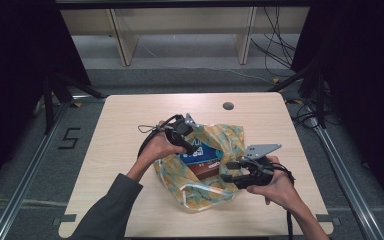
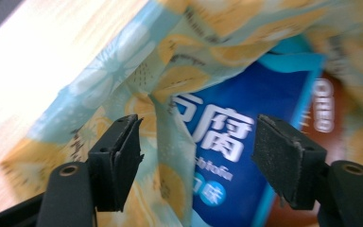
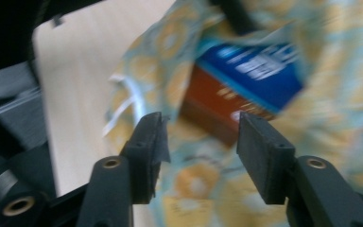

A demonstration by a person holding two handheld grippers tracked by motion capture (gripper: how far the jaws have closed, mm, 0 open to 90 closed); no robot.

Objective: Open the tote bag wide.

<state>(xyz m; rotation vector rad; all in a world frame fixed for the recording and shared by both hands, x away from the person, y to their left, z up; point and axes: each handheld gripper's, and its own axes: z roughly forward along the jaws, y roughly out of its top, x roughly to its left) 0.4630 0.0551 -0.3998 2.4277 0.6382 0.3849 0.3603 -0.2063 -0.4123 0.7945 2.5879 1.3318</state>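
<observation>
Bag (image 1: pixel 200 170) with a lemon print is spread mid-table, a blue box (image 1: pixel 200 154) and a brown box (image 1: pixel 207 168) lying inside its mouth. Jaws of the left gripper (image 1: pixel 192 148) and right gripper (image 1: pixel 230 170) are held apart, gripping nothing (fabric just beyond). Opposite rims should be pinched cleanly, boxes left untouched.

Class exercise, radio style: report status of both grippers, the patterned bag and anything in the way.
Left gripper open at bag rim. Right gripper open, nothing held. Blue packet and brown box inside bag. Nothing blocking.
</observation>
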